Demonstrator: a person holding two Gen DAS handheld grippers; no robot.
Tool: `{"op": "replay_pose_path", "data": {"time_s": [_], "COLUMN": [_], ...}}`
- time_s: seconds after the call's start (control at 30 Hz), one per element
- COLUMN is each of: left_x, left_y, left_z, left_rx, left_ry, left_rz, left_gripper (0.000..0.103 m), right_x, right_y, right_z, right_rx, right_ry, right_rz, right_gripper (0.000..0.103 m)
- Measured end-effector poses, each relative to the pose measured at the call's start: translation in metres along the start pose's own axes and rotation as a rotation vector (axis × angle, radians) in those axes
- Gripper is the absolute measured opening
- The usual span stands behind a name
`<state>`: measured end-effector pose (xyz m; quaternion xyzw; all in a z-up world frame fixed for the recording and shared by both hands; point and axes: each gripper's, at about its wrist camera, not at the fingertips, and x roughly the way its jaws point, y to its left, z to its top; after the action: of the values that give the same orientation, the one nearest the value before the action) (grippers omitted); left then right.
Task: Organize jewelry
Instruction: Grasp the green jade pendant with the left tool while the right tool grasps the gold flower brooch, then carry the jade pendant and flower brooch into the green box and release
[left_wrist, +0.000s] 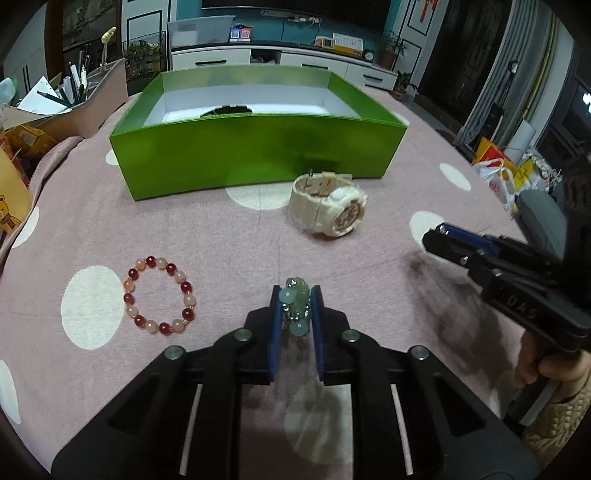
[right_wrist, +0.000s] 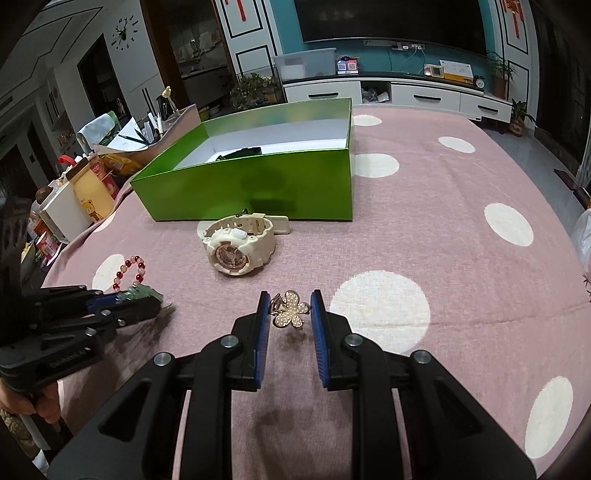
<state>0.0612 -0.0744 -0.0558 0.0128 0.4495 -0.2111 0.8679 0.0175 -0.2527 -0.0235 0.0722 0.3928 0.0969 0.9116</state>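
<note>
- Two claws are loaded, as I read it: my left gripper (left_wrist: 295, 308) is closed down on a pale green bead bracelet (left_wrist: 296, 310), bunched between the blue pads, just off the pink spotted tablecloth (left_wrist: 369, 295).
- My right gripper (right_wrist: 288, 310) stands narrowly parted around a pearl butterfly brooch (right_wrist: 290, 309); the brooch sits between the pads and looks pinched, though I can't confirm contact on both sides.
- What the next move turns on: the green box (left_wrist: 258, 151) lies straight ahead of both claws, beyond the white watch (left_wrist: 328, 210), its long side facing me and its top open.
- I judge the left hand slightly nearer to it.
- Still on the cloth, left of my left claw, is the red bead bracelet (left_wrist: 159, 295).
</note>
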Motion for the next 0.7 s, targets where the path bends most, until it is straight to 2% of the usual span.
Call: {"op": "replay_pose_path", "data": {"time_s": [0.2, 0.43, 0.7], "left_x": [-0.027, -0.052, -0.068], "left_y": [0.005, 0.016, 0.034], "left_z": [0.013, 0.036, 0.080], "left_rx": [-0.025, -0.041, -0.050], "left_ry": [-0.051, -0.105, -0.159], "left_rz": [-0.015, 0.010, 0.043], "left_gripper": [0.014, 0.015, 0.015], "right_x": [-0.012, -0.028, -0.034], "right_y": [0.000, 0.004, 0.004], "right_z": [0.005, 0.021, 0.051], "right_rx": [0.001, -0.029, -0.051], "right_ry": [-0.029, -0.076, -0.119], "right_rz": [-0.002, -0.005, -0.005], "right_gripper": [0.022, 0.022, 0.022]}}
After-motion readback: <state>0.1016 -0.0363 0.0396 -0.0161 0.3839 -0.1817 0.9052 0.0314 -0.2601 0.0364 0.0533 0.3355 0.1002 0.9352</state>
